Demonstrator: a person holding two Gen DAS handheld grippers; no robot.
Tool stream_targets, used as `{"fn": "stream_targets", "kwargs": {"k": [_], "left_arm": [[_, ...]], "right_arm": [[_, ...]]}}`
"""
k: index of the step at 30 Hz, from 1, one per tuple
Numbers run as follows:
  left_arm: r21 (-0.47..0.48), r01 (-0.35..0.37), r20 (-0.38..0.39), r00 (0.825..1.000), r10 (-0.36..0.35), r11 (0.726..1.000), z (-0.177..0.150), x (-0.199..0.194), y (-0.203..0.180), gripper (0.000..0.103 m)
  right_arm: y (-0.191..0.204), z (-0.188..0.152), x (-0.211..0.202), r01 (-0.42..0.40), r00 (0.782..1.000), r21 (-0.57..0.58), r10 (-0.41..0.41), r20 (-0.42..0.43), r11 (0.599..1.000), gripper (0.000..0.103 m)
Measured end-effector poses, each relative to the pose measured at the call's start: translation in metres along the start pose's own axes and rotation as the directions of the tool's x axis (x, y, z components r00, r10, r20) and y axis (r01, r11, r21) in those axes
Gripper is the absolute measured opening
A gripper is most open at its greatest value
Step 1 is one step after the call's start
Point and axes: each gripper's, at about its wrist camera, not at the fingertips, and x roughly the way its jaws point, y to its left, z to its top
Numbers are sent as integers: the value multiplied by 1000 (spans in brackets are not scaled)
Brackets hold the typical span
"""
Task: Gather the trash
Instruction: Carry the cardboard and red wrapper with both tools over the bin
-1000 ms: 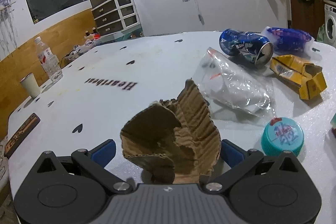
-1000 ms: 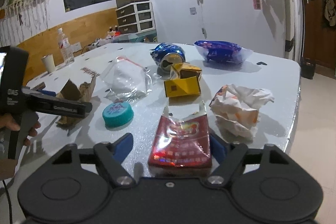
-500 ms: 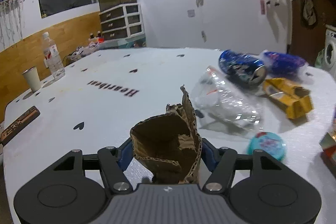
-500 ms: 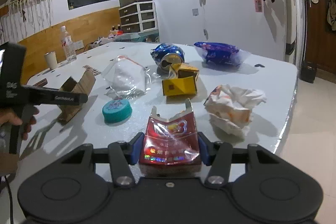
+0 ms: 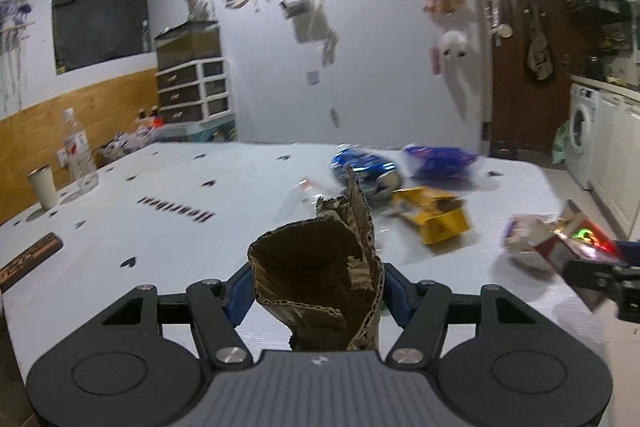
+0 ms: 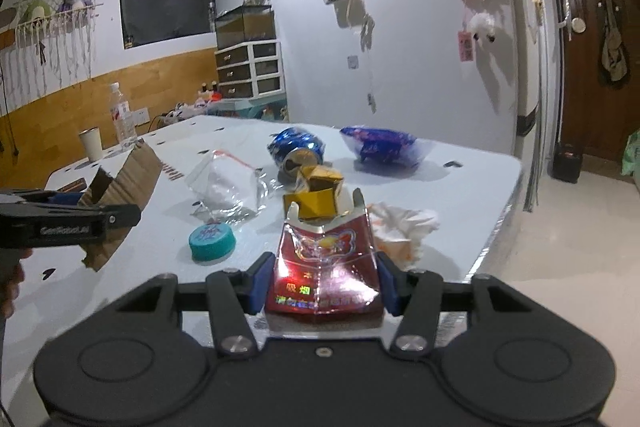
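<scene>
My left gripper [image 5: 316,287] is shut on a torn piece of brown cardboard [image 5: 320,267] and holds it above the white table [image 5: 160,227]; both also show in the right wrist view, the cardboard [image 6: 124,187] at the left. My right gripper [image 6: 324,283] is shut on a crumpled red cigarette pack [image 6: 326,267], lifted off the table. On the table lie a teal bottle cap [image 6: 211,239], a clear plastic bag [image 6: 228,187], a crushed blue can [image 6: 298,153], a yellow carton [image 6: 318,197], a blue snack wrapper [image 6: 380,147] and crumpled paper [image 6: 404,231].
A water bottle [image 6: 122,119] and a white cup [image 6: 91,145] stand at the table's far left. A dark flat bar [image 5: 30,259] lies near the left edge. The table's right edge [image 6: 500,211] drops to the tiled floor. Drawers stand by the back wall.
Both grippers closed on their items and lifted them: the left on the cardboard, the right on the cigarette pack. Both views now tilt up and sit higher above the table.
</scene>
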Motion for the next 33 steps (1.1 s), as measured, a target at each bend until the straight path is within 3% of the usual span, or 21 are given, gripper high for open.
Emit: {"fn": "stream_targets", "kwargs": {"k": [16,33], "left_arm": [[30,156,52,986,-157,987,0,-44,-81,65],[82,312,54,947,-316,947,-7,-59,-181,65]], "right_arm": [[-54,-5,-72,112,990,37,-114,77,993,54],[-130,-37,-136,261,960,88,-268,77,961,54]]}}
